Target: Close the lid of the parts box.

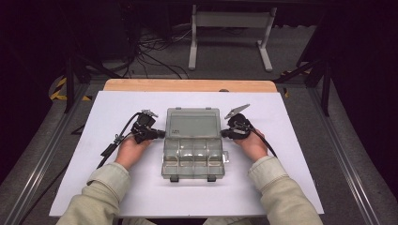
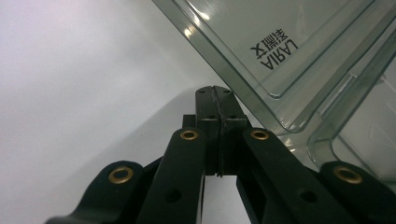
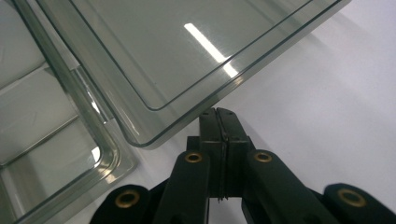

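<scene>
Clear box (image 1: 193, 143) sits mid-tabletop (image 1: 117, 187), lid (image 1: 193, 123) swung open and propped up at the far side, its compartments facing up. From above you get the whole layout; up close, the left tongs view alone picks out printed lettering (image 2: 274, 52) on the lid. Left tongs (image 1: 159, 133) at the lid's left edge, right tongs (image 1: 224, 133) at its right edge, box squarely between them. Both pairs clenched, grasping nothing, tips right against the lid's rim.

I see my left gripper (image 1: 159, 134) and right gripper (image 1: 223, 132) pointing inward toward each other, fingers (image 2: 205, 109) pressed fully together, forearms low.
</scene>
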The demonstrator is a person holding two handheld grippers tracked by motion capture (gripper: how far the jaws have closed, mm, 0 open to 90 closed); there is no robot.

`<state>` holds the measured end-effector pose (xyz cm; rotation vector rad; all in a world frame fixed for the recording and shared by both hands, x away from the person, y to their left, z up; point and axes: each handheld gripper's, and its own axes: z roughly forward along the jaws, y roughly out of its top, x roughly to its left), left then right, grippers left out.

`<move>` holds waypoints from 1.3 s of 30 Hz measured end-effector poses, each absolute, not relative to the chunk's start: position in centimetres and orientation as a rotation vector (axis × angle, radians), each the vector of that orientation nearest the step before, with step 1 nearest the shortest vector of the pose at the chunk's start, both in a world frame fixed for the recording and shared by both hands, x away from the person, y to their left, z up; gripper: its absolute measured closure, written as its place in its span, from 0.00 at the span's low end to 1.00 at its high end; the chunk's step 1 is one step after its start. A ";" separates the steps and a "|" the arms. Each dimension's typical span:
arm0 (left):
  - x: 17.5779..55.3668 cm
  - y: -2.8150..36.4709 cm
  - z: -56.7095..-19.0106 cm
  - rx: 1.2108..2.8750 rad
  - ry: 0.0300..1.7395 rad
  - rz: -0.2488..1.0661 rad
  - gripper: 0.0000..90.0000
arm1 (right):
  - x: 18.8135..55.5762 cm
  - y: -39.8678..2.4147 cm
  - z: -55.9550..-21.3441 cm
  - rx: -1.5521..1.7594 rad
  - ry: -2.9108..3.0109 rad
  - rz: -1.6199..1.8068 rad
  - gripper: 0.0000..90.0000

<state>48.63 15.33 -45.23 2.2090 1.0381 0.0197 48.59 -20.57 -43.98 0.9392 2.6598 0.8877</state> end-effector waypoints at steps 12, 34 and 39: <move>48.8 15.1 -45.3 2.190 1.050 0.039 1.00 | 49.3 -20.1 -44.0 0.945 2.646 0.878 1.00; 48.9 14.7 -45.5 2.145 1.089 0.073 1.00 | 49.7 -20.1 -44.3 0.971 2.589 0.938 1.00; 48.9 14.7 -45.3 2.127 1.091 0.095 1.00 | 49.6 -20.1 -44.1 0.984 2.562 0.969 1.00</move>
